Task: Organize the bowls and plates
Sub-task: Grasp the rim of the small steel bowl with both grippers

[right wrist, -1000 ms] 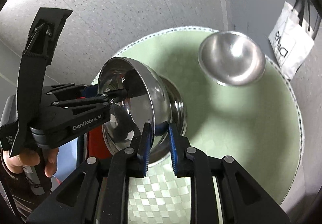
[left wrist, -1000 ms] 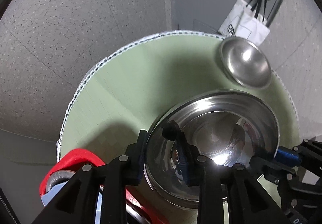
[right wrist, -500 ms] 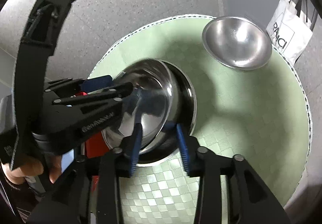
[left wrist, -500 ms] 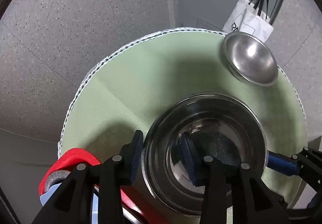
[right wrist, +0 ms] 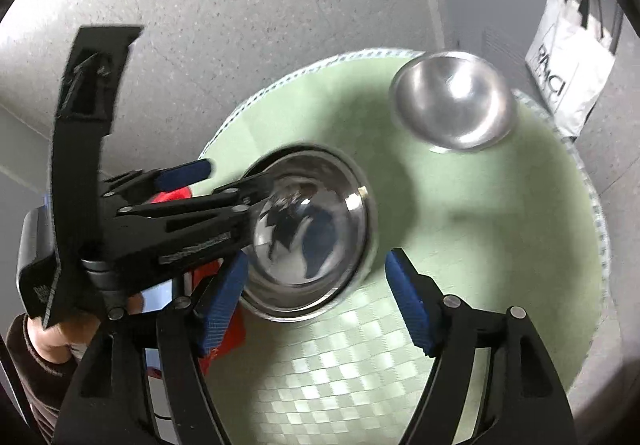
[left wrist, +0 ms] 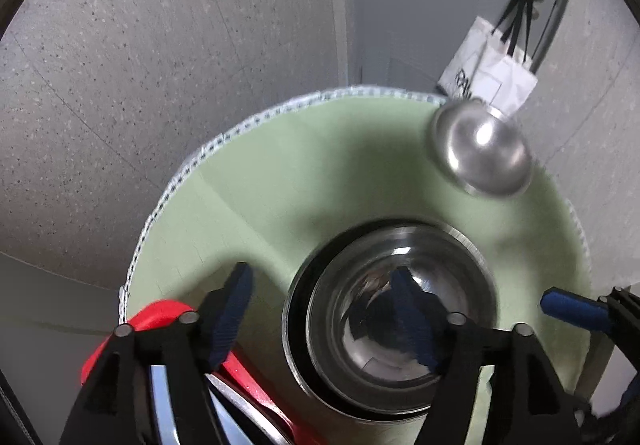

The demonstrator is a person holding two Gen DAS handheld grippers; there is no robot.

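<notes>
Round table, pale green checked cloth, white stitched edge

Stacked bowls: steel, mirror-bright, smaller nested upright in wider one, near front of table, blurred in right view

Single bowl: steel, upright, at far edge, well apart from stack

Red plate at front-left edge, mostly hidden

Left gripper: jaws opening, wide, straddling stack's near rim, pads clear of steel

Right gripper: jaws opening, wide, stack's rim between pads, no contact seen
</notes>
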